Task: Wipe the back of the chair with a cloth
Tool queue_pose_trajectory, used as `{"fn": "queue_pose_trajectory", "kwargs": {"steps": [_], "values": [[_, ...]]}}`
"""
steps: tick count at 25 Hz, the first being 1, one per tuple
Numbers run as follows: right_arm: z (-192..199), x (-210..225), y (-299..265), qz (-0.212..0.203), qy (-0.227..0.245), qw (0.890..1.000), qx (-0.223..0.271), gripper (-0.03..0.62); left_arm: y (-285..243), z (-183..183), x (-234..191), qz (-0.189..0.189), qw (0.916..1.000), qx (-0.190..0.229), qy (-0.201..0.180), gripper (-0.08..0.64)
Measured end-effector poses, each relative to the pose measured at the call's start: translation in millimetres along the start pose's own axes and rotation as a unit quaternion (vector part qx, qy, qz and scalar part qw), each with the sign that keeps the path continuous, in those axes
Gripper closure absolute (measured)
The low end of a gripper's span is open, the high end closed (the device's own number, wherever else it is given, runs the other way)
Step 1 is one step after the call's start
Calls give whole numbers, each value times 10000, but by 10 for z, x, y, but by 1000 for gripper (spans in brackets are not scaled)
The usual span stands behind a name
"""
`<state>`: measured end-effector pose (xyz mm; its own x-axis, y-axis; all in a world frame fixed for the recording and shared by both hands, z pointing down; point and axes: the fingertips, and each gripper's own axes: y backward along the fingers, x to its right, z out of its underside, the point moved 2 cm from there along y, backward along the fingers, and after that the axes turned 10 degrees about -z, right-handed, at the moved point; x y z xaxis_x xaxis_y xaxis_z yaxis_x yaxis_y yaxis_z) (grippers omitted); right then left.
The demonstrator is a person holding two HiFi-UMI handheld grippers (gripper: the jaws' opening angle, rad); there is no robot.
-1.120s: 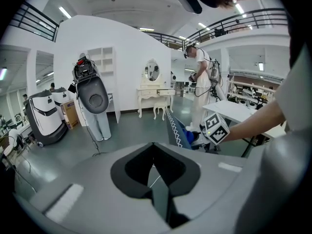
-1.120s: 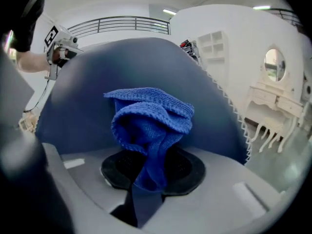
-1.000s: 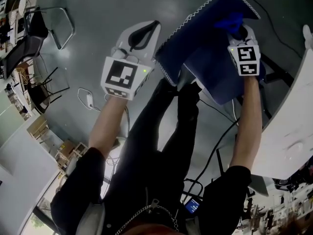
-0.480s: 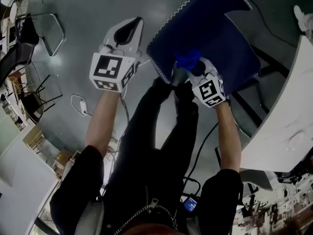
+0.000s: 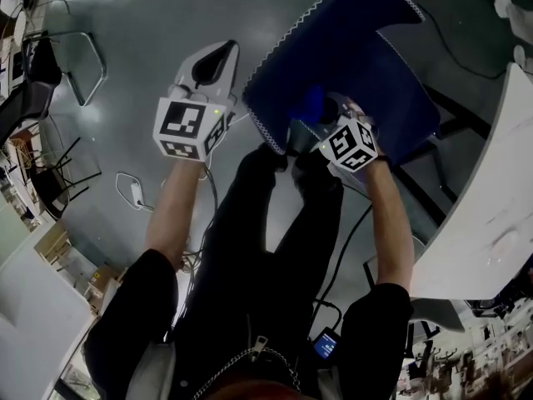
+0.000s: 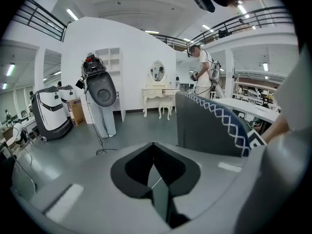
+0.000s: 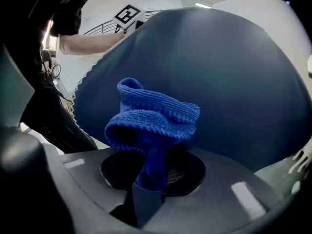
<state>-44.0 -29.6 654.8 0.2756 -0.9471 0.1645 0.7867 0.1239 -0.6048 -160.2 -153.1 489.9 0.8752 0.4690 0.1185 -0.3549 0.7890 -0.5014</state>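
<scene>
The dark blue chair back (image 5: 333, 52) with white zigzag stitching fills the top middle of the head view and most of the right gripper view (image 7: 214, 72). My right gripper (image 5: 321, 119) is shut on a bright blue cloth (image 7: 151, 121), which bunches up against the chair's back surface near its lower edge. The cloth (image 5: 311, 102) shows as a small blue patch in the head view. My left gripper (image 5: 215, 61) hangs shut and empty to the left of the chair, apart from it. In the left gripper view the chair back (image 6: 209, 126) stands at the right.
A white table (image 5: 491, 215) runs along the right. Cables (image 5: 137, 192) lie on the grey floor at the left, with metal chair frames (image 5: 58, 65) farther left. The person's dark legs (image 5: 266, 215) stand just below the chair. A robot stand (image 6: 100, 96) and another person (image 6: 202, 72) are far off.
My right gripper has carried the cloth down and leftward across the chair back, from its upper right part to its lower edge. The left gripper shifted slightly left.
</scene>
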Motion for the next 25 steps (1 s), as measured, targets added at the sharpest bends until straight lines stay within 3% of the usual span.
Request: {"fn": "queue_pose_trajectory", "kwargs": {"steps": [5, 11, 14, 20, 25], "values": [[92, 555, 155, 353, -153, 9993, 37, 483, -34, 111, -25, -20, 10000, -16, 27, 551], [127, 717, 172, 137, 102, 9997, -166, 485, -66, 183, 11, 3, 10000, -55, 34, 551], [132, 832, 242, 218, 179, 9992, -286, 486, -41, 188, -17, -41, 9999, -84, 59, 551], [317, 1386, 520, 1019, -296, 9941, -238, 486, -31, 267, -7, -72, 9999, -126, 44, 551], [487, 1908, 903, 1920, -1030, 9759, 82, 486, -24, 271, -1, -107, 9999, -118, 29, 551]]}}
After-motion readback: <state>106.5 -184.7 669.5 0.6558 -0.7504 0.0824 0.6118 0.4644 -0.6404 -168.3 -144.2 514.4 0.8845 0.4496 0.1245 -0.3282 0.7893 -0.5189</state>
